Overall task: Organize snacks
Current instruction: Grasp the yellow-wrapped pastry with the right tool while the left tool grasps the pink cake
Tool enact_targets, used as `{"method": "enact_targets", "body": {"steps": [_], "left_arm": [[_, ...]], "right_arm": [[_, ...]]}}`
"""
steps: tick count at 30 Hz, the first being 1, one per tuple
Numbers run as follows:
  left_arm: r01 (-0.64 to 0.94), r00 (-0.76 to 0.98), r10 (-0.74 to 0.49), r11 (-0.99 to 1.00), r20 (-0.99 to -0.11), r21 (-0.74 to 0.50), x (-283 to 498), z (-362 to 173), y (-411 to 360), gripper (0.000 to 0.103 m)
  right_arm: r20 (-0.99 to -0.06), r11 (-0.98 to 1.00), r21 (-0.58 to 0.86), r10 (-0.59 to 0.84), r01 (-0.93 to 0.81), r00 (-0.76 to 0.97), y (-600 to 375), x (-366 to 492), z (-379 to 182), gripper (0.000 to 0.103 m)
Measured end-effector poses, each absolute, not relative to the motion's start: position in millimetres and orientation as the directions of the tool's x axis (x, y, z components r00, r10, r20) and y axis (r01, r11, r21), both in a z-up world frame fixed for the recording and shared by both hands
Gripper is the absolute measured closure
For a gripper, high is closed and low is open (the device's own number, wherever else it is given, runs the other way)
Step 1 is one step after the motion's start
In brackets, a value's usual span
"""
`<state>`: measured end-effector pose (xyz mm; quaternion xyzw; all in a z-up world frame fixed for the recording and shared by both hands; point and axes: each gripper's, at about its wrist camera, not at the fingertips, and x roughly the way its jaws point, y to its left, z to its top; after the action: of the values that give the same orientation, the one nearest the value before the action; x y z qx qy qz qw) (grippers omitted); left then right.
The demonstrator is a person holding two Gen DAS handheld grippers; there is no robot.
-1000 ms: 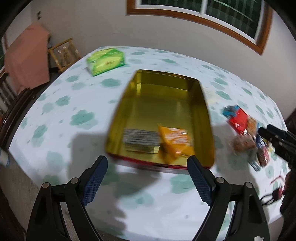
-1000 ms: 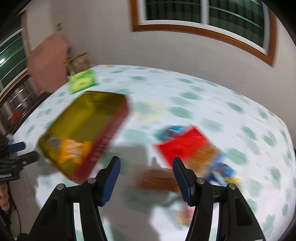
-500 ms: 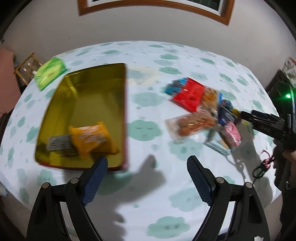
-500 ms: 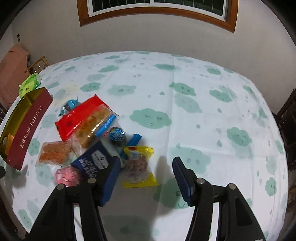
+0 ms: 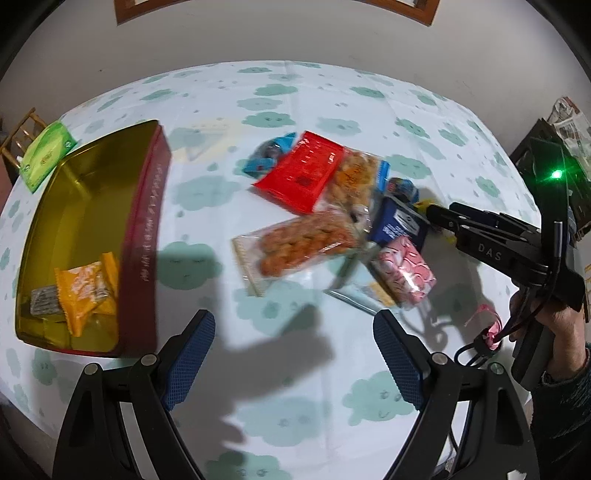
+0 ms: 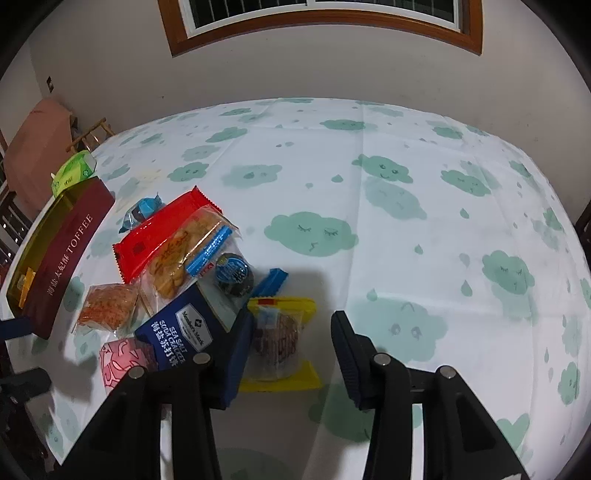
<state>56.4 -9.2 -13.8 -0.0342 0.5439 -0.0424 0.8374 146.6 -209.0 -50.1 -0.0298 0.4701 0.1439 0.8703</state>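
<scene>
The left gripper (image 5: 293, 354), jaws wide apart and holding nothing, hovers over a cloud-printed tablecloth (image 5: 295, 417). Its view alone looks into the gold-lined red tin (image 5: 92, 206), which holds an orange packet (image 5: 86, 288). The right gripper (image 6: 291, 350), also open, straddles a yellow-edged clear snack packet (image 6: 280, 343) beside the snack pile; only this view shows the tin's "TOFFEE" lettering and a wood-framed window (image 6: 317, 22).
</scene>
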Motion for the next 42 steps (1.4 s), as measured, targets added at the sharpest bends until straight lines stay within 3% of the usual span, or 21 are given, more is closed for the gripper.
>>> {"method": "enact_targets", "body": {"steps": [11, 27, 34, 42], "left_arm": [[0.034, 0.392, -0.09, 0.996, -0.916, -0.084, 59.8, -19.7, -26.2, 0.018], [0.007, 0.362, -0.149, 0.988, -0.92, -0.157, 89.2, -21.9, -62.9, 0.022], [-0.071, 0.324, -0.163, 0.978, -0.932, -0.196, 107.2, -28.3, -72.3, 0.042], [-0.104, 0.311, -0.139, 0.978, -0.94, -0.179, 114.8, -35.3, -74.8, 0.052]], "right_arm": [[-0.816, 0.947, 0.069, 0.235, -0.315, 0.527, -212.7, 141.9, -56.2, 0.072], [-0.769, 0.982, 0.008, 0.126, -0.188, 0.627, -271.9, 119.4, -61.7, 0.074], [-0.766, 0.981, 0.045, 0.155, -0.187, 0.624, -277.2, 120.4, -61.5, 0.073], [-0.764, 0.98, 0.062, 0.168, -0.188, 0.623, -278.9, 120.8, -61.5, 0.073]]}}
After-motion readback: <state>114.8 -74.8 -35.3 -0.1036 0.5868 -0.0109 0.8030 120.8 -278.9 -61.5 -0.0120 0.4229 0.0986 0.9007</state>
